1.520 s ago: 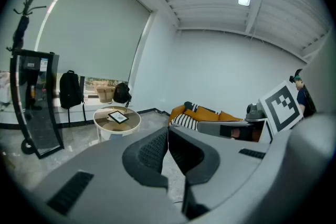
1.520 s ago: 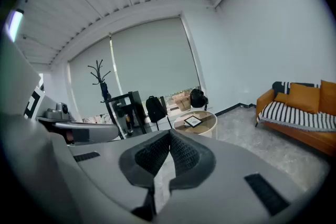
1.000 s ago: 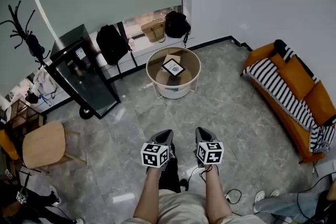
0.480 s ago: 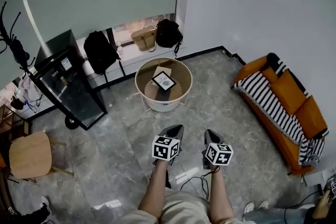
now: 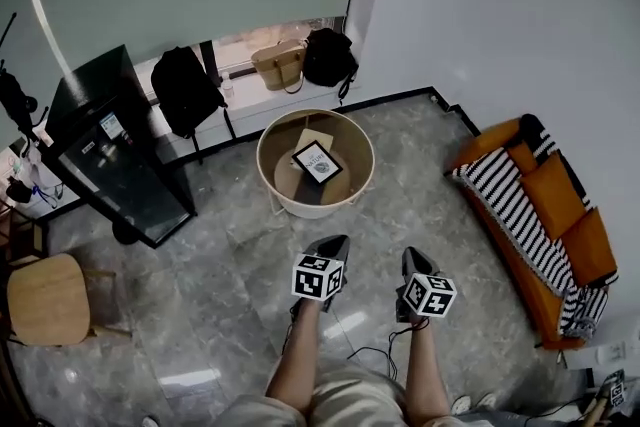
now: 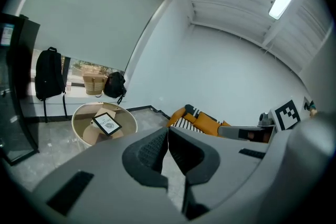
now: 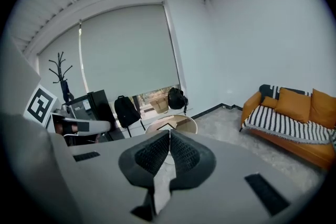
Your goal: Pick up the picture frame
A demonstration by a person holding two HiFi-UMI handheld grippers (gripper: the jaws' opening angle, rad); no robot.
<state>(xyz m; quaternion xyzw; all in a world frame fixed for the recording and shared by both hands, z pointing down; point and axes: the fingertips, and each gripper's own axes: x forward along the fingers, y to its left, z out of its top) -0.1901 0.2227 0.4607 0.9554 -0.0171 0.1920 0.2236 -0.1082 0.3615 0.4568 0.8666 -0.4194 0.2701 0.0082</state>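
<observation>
The black picture frame (image 5: pixel 318 161) with a white print lies on top of the round glass-topped table (image 5: pixel 268 175), ahead of me across the stone floor. It also shows in the left gripper view, picture frame (image 6: pixel 106 124). My left gripper (image 5: pixel 338 243) and right gripper (image 5: pixel 415 261) hang side by side well short of the table, over the floor. Both are shut with nothing between the jaws, left gripper (image 6: pixel 168 131), right gripper (image 7: pixel 169 134). In the right gripper view the table (image 7: pixel 185 122) is partly hidden behind the jaws.
An orange sofa (image 5: pixel 540 205) with a striped throw stands at the right. A black cabinet (image 5: pixel 105 150) is at the left, a wooden stool (image 5: pixel 45 300) nearer. Black backpacks (image 5: pixel 185 90) and a tan bag (image 5: pixel 278 65) sit on the window ledge. A cable (image 5: pixel 370 350) trails on the floor.
Both grippers and I have moved forward across the floor toward the round table, which now appears nearer. Both grippers stay shut.
</observation>
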